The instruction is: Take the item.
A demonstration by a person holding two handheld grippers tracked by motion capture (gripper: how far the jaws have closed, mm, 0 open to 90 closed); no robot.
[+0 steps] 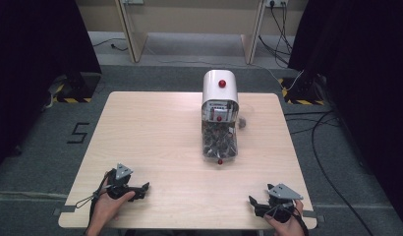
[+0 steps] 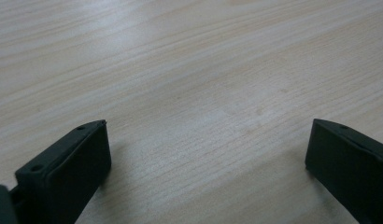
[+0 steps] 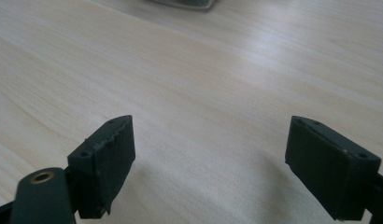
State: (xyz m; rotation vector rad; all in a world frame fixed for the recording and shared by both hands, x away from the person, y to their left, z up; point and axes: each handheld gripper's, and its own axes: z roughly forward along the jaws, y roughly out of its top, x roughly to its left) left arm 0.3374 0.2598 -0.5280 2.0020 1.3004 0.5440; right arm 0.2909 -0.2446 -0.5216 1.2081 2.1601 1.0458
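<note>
Fingers (image 2: 68,172) of the left gripper (image 1: 132,189) are spread wide over bare wood, and nothing is held between them. The right gripper (image 1: 261,204) is likewise wide open, its fingers (image 3: 103,165) empty. Both grippers are rested at the near edge of the desk (image 1: 155,132), 1 at each corner, each held in a hand.

The nearest thing to be worked on is a white dispenser (image 1: 219,118) with a red knob on top and a clear front bin packed with dark wrapped pieces. It is stood right of the desk's middle, towards the far side, well apart from both grippers. A small red ball is seen at the bin's near lip, and 1 dark piece (image 1: 242,122) is lain just beside the dispenser on its right.

Judged from this, the work is hardly begun: no reach has been made and the dispenser is untouched. Everything is left: the approach, the grasp and whatever handling follows.
</note>
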